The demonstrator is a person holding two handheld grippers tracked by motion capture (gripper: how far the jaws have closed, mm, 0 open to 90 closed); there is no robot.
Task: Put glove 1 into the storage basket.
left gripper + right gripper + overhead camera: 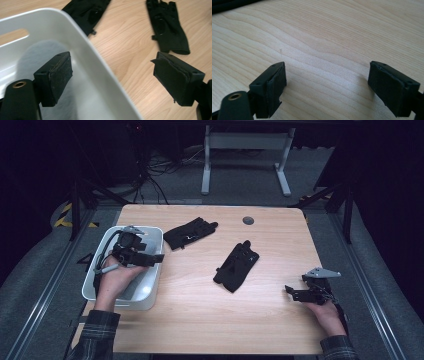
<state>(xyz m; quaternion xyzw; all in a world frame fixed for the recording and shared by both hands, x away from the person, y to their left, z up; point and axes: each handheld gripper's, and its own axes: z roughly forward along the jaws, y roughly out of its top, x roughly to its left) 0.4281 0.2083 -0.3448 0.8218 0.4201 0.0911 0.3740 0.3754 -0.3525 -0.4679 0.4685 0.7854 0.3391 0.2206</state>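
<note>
Two black gloves lie on the wooden table: one glove [190, 232] [86, 12] just right of the white bin [151, 236] [82, 52], the other glove [236, 265] [168, 27] near the table's middle. My left gripper [159, 258] [112, 77] hovers over the bin's right rim, open, nothing between its jaws; one jaw is over the bin's inside, the other over the table. My right gripper [289, 291] [327, 87] rests low over bare wood at the right front, open and empty.
A pale soft patch [42, 62] lies in the bin's bottom; I cannot tell what it is. A round grommet [248, 220] sits near the table's far edge. Dark floor, cables and a desk frame [245, 150] lie beyond the table.
</note>
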